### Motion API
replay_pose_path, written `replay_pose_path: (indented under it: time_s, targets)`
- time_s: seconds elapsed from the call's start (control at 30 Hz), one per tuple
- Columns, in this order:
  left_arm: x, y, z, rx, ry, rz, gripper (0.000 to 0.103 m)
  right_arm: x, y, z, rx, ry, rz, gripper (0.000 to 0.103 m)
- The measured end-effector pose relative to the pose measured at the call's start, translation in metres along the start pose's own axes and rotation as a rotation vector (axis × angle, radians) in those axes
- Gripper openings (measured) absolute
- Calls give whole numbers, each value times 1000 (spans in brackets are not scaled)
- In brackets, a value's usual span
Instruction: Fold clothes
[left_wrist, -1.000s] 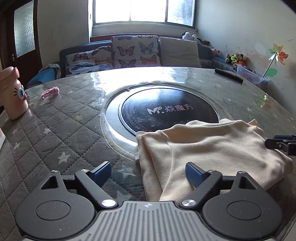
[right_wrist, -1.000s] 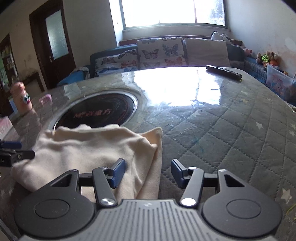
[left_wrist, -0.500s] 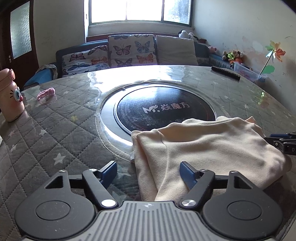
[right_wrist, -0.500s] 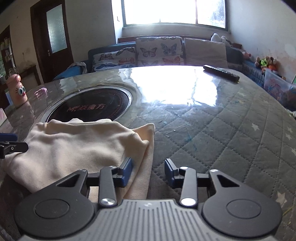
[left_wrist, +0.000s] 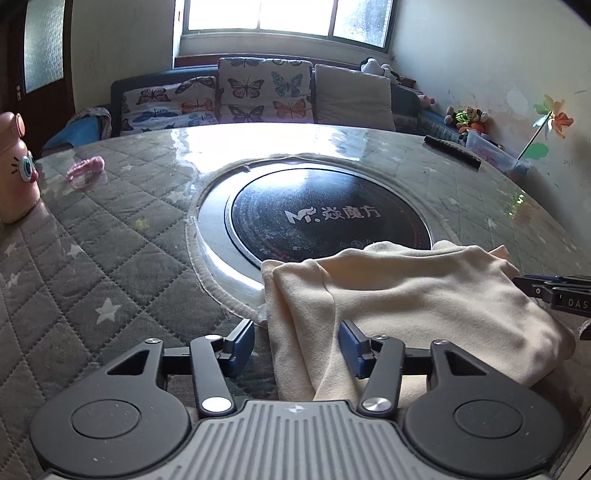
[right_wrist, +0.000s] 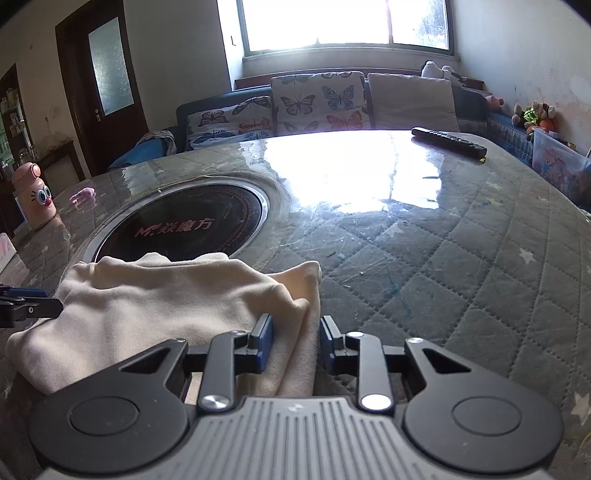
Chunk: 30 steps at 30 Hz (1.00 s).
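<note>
Grippers, left (left_wrist: 297, 343) and right (right_wrist: 295, 341), are closing around near corners of a half-folded cream fleece garment (left_wrist: 406, 295), neither yet clamped; thin bites could slip.

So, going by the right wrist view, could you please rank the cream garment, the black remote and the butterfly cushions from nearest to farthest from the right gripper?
1. Cream garment: its edge lies between the closing jaws of the right gripper.
2. Black remote: far right of the table.
3. Butterfly cushions: on the sofa beyond the table.
</note>
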<state>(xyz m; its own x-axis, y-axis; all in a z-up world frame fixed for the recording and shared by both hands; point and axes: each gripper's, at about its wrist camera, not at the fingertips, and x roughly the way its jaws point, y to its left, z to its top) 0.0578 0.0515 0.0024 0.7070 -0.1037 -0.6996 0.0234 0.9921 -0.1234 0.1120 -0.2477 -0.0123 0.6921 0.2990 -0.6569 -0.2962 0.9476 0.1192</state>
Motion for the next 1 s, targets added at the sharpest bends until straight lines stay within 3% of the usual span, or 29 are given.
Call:
replay_pose_path:
  time_s: [0.17,0.3,0.37,0.43,0.5,0.57,0.73,1.0]
  targets:
    - [1,3,1,-26,11,-40,40,2,0,2,4,2,6,21]
    - [1,6,2,-55,22,-45,42,4,-1,2,24,5,15,23]
    - [0,6,2,-58,23,-48,42,5,1,2,23,3,18,20]
    - [1,5,2,-52,24,-55,38,4,0,2,26,-1,24,11]
    - [1,4,3,-50,23,-79,21,3,1,1,31,-9,27,8]
    - [-2,0,4,-33,10,-73,13,1,2,1,34,-20,26,7]
    - [-12,-7,12,-8,-30,-69,10,-16,2,2,49,-75,20,6]
    - [-21,-42,33,57,-104,-139,10,-63,-2,11,34,-193,-54,6]
